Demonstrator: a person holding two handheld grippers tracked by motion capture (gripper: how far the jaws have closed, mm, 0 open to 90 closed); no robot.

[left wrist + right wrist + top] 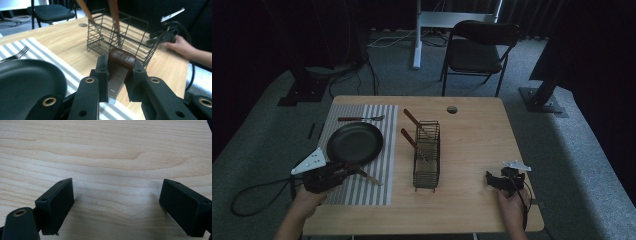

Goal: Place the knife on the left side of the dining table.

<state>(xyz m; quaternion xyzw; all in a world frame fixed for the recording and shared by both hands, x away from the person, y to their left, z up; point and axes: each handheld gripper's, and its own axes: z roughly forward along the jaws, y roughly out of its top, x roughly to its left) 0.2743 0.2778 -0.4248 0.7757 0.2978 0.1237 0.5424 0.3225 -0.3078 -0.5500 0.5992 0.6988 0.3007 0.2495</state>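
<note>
My left gripper [343, 171] is at the front left, low over the striped placemat [362, 187] and just in front of the black plate [354, 143]. It is shut on a knife [121, 59] with a brown wooden handle; the metal blade runs back between the jaws. The handle [371, 178] pokes out to the right. A black wire basket [427, 156] in the table's middle holds two brown-handled utensils [412, 119]. My right gripper [116, 192] is open over bare wood at the front right [498, 180], with nothing between its jaws.
A fork [361, 118] lies on the placemat behind the plate. The table [477, 140] has a small round hole [452, 109] near its far edge. A black folding chair [479, 50] stands on the carpet beyond it.
</note>
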